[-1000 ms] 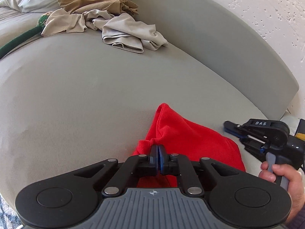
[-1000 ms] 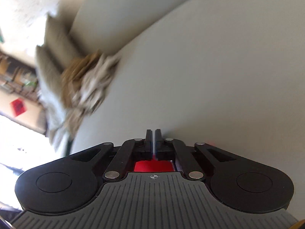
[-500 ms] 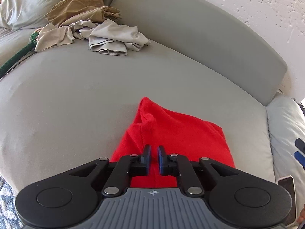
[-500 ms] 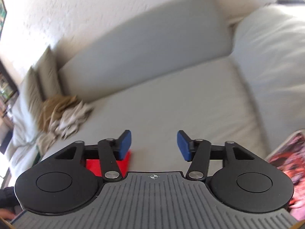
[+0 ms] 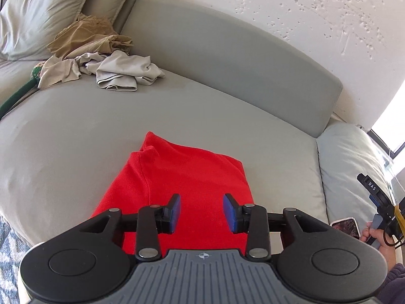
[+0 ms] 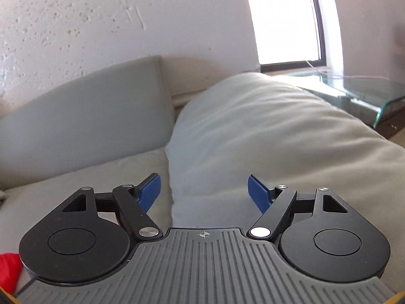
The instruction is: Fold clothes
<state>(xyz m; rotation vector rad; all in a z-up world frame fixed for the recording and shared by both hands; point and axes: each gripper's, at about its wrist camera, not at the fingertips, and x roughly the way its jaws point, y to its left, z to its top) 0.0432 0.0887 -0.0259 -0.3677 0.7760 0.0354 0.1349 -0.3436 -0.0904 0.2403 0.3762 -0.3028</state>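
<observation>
Left wrist view first: the left gripper (image 5: 201,211) hangs over the red garment (image 5: 182,185), jaws spread wide with nothing between them, the cloth lying just below and ahead of the blue pads. That red piece sits as a compact rectangle on the grey sofa seat (image 5: 76,131), one corner poking up at its far end, so it reads as folded, though how many layers it has is hard to tell. Well apart at the far end of the seat lies a crumpled pile of beige and tan clothes (image 5: 101,63), loose and bunched, likely there as the stock waiting to be folded. At the right edge the right hand (image 5: 377,238) holds its tool off to the side, next to a phone (image 5: 345,226) lying on the seat. Now the right wrist view: the right gripper (image 6: 204,192) points away at the pale cushion (image 6: 265,139) and the window, jaws wide apart and gripping nothing, with only a sliver of red cloth at the bottom left corner, behind and left of the jaws.
</observation>
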